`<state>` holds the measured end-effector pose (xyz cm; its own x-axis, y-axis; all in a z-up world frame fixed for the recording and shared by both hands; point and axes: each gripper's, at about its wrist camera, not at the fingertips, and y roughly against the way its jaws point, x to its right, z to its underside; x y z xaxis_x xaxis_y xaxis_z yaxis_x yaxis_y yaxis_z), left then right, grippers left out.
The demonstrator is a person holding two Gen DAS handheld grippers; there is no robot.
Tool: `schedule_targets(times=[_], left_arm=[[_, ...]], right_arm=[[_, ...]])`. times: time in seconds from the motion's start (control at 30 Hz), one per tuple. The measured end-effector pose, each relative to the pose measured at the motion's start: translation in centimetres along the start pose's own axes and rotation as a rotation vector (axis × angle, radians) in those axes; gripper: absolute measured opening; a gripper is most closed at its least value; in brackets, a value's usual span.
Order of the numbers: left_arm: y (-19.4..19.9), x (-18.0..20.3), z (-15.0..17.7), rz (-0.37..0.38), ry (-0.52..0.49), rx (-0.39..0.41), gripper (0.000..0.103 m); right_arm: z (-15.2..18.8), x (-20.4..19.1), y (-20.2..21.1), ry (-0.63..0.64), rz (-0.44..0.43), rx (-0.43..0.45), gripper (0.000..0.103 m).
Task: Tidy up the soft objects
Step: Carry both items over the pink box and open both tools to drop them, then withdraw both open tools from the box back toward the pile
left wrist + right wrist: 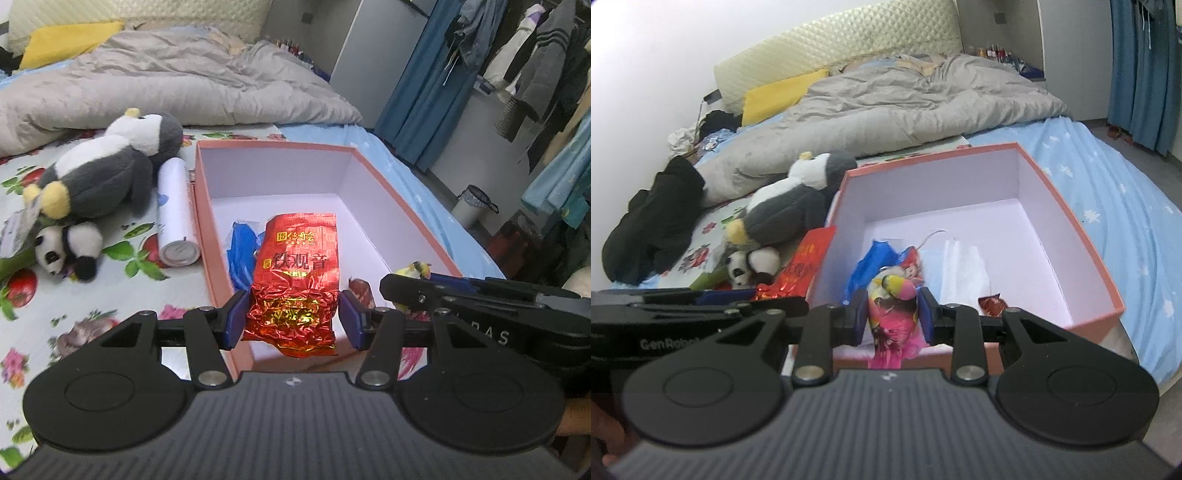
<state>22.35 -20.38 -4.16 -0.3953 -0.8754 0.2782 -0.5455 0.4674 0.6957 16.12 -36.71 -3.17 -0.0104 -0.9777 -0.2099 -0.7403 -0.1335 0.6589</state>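
The red foil packet point(295, 280) hides most of the blue bag point(242, 254) behind it.

The red tea packet point(295, 280) is crinkled foil, glossy, with gold print catching the light. The pink box point(201, 221) looks like matt card, its inner walls smooth and white. The penguin plush point(110, 173) and the small panda plush point(68, 249) are fuzzy pile cloth. The white roll point(177, 218) near the box's left wall looks like smooth paper or plastic. The grey duvet point(166, 81) at the bed's head end is rumpled matt cloth. The colourful soft toy point(894, 306) shows a printed, slightly shiny fabric. Both grippers are matt black plastic with blue pads point(236, 317).
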Motion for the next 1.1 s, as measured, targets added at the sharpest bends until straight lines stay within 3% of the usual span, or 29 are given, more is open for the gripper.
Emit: schedule_targets(times=[0.33,0.5,0.57,0.63,0.83,1.1], left_arm=[[-10.1,-0.5,-3.6,0.008,0.017,-0.096,0.059],[-13.4,-0.8,-4.3,0.005,0.018,-0.121,0.059],[-14.1,-0.9,-4.5,0.006,0.022,-0.123,0.066],[-14.5,-1.2,-4.4,0.017,0.036,-0.118,0.077],[-13.7,-0.7,-4.0,-0.011,-0.005,-0.096,0.077],[-9.4,-0.3,-3.2,-0.012,0.003,-0.043,0.077]], right_arm=[[-1.4,5.1,-7.0,-0.038,0.041,-0.088,0.033],[-1.3,6.9,-9.4,-0.058,0.054,-0.128,0.034],[-1.3,7.3,-10.0,-0.071,0.056,-0.137,0.036],[-1.2,7.7,-10.6,-0.093,0.053,-0.153,0.041],[-0.7,7.8,-10.3,-0.116,0.045,-0.161,0.046],[-0.7,6.5,-7.0,-0.108,0.034,-0.11,0.046]])
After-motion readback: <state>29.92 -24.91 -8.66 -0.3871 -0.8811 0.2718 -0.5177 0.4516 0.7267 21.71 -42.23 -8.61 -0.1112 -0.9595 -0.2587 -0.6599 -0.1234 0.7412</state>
